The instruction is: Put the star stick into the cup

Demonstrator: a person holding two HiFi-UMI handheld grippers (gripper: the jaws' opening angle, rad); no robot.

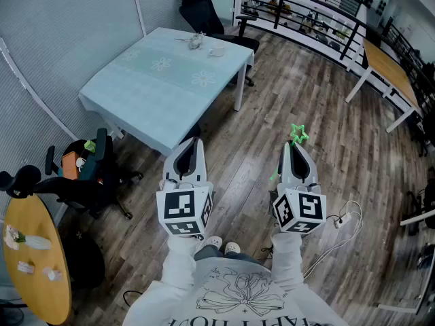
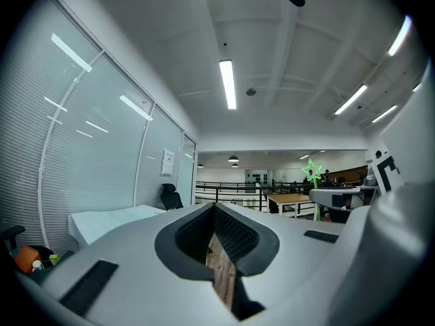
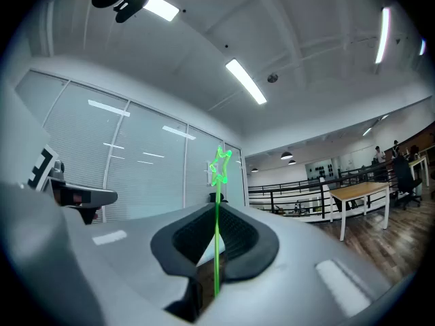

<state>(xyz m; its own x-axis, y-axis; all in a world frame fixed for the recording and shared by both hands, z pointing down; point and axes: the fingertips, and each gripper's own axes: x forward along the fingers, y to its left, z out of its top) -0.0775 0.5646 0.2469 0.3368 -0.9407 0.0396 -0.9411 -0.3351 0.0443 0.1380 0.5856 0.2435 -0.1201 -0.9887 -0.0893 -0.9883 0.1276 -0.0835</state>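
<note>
The right gripper (image 1: 297, 148) holds the green star stick (image 1: 298, 134) (star end forward), left gripper (image 1: 192, 144) alongside.

Seen from the head view, my right tongs (image 1: 293, 149) hide the shaft of the star stick (image 1: 298, 134). The bits (image 1: 216, 51) on the far tabletop (image 1: 163, 80) are too small to name.

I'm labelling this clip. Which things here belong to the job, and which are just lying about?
Job: star stick, right gripper holding it, cup on the clothed table.
Lying about: office chairs, round wooden table, power strip.
</note>
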